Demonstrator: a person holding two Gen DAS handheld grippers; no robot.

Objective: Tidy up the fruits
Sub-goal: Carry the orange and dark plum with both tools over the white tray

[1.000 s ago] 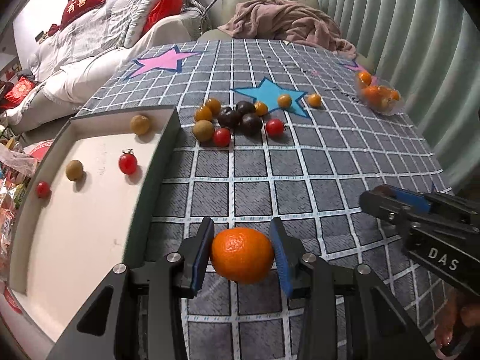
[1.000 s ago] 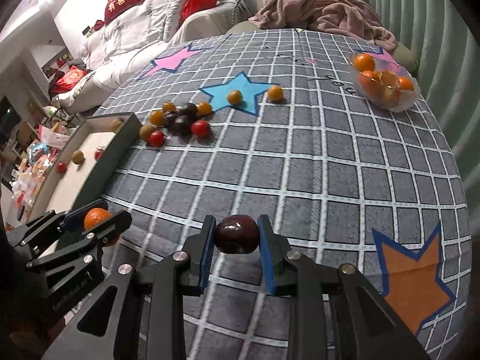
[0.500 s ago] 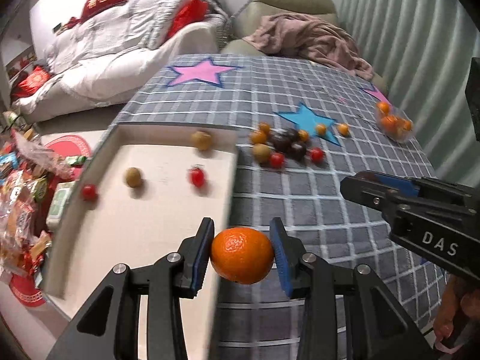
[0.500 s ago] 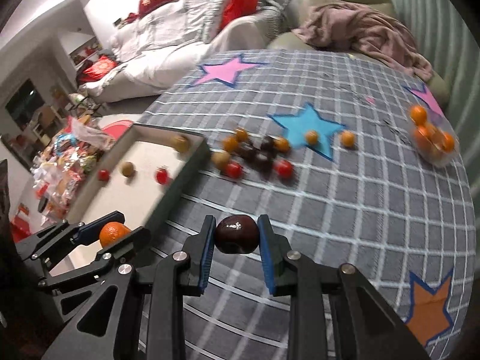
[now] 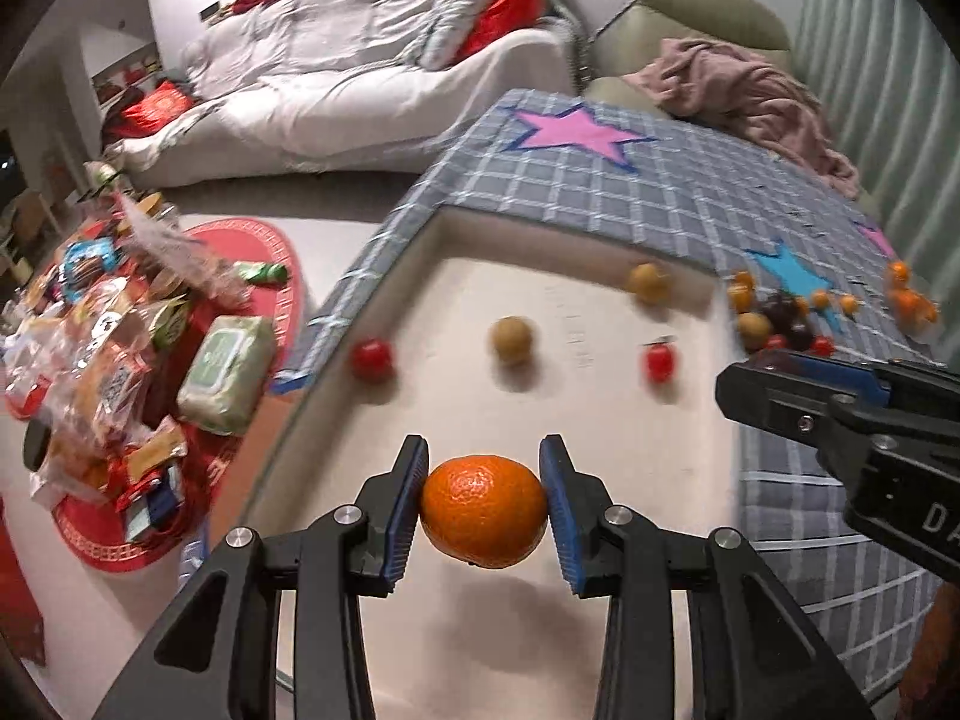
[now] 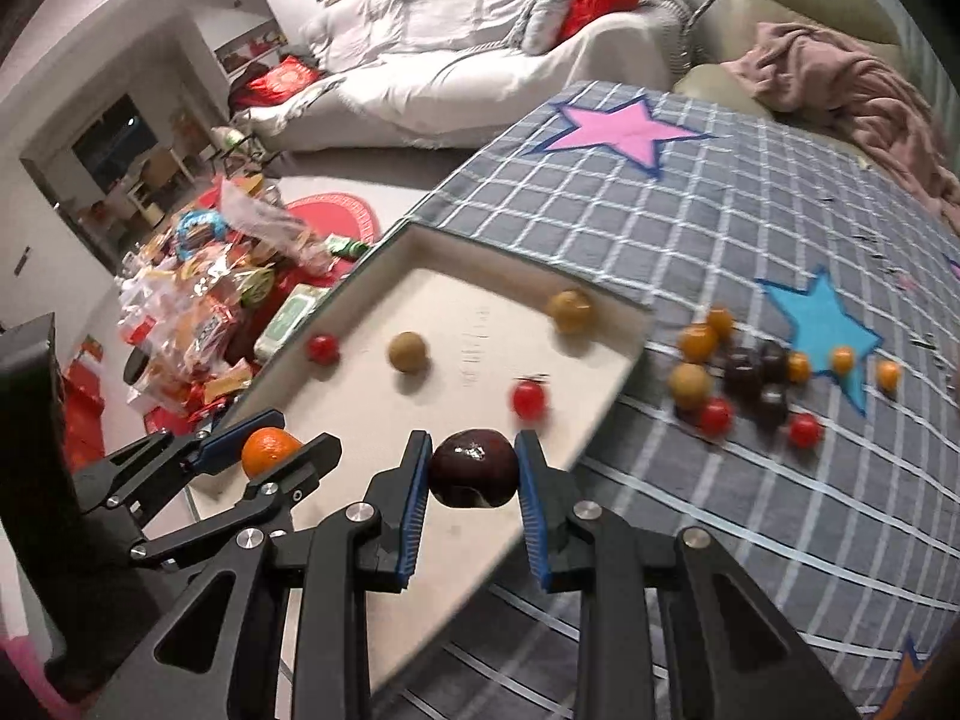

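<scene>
Fruits sit in two places: we see four in the tray (image 6: 606,402) at the table's (image 6: 780,528) left edge, and a loose cluster (image 6: 750,378) just beside the tray's right wall. Our left tongs (image 5: 483,510) are closed on an orange (image 5: 483,511), held above the tray's near end. Our right tongs (image 6: 474,476) are closed on a plum (image 6: 474,474), over the tray's right wall. In the tray lie two tomatoes (image 6: 323,348) and two brownish fruits (image 6: 408,351).
</scene>
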